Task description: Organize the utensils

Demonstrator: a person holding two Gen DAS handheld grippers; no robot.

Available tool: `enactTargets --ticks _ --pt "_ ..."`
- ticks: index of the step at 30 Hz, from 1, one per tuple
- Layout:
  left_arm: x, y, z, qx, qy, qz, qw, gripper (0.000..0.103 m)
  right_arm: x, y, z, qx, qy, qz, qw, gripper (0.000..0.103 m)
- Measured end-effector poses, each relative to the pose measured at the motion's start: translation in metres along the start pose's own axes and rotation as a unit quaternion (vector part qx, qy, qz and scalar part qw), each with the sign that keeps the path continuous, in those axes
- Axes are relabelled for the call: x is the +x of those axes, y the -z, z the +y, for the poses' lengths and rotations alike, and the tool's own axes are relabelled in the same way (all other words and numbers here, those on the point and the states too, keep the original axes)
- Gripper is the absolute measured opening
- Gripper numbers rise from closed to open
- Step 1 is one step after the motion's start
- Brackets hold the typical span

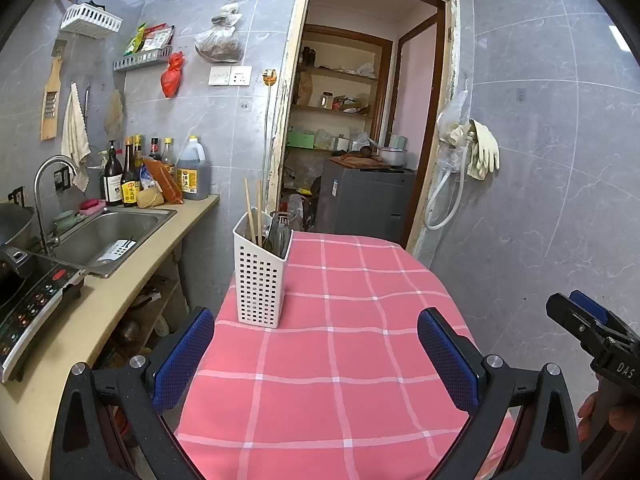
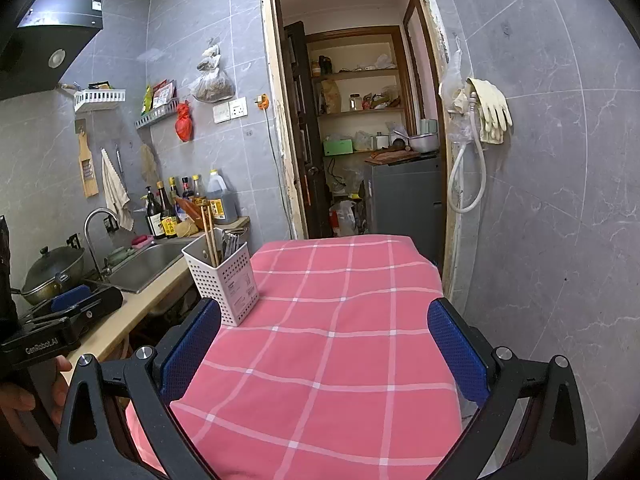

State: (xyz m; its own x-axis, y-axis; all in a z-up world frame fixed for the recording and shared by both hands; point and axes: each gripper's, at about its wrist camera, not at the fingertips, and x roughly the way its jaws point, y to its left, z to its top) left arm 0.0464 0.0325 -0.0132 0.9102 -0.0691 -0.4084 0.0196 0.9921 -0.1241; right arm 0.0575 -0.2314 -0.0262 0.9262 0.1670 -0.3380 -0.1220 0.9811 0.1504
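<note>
White perforated plastic caddy (image 1: 262, 276) upright on pink checked cloth over the bench (image 1: 352, 360), at the left edge next to the sink counter. Chopsticks (image 1: 253, 212) and metal utensils (image 1: 280, 232) already standing inside, long axes near vertical, tops leaning slightly. No loose utensils visible on the cloth.

Left gripper (image 1: 316, 360) spread wide, nothing held; caddy straight ahead and a little left of its centreline, well apart. Right gripper (image 2: 324, 344) likewise wide open and empty; caddy (image 2: 222, 280) ahead-left, close by its left finger (image 2: 192, 340). Right looks somewhat nearer, though hard to be sure with the fisheye.

Judgement: task near done, or not begun if more pieces lie out of view. Any reach goes forward-left.
</note>
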Motion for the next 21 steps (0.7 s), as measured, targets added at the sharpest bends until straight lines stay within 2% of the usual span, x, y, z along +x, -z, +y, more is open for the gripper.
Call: enactTargets --ticks 21 --pt "-0.0047 0.0031 0.0026 -0.001 -0.001 -0.001 1.0000 0.102 0.0003 -0.0008 -0.0011 0.000 0.000 0.001 1.000 0.102"
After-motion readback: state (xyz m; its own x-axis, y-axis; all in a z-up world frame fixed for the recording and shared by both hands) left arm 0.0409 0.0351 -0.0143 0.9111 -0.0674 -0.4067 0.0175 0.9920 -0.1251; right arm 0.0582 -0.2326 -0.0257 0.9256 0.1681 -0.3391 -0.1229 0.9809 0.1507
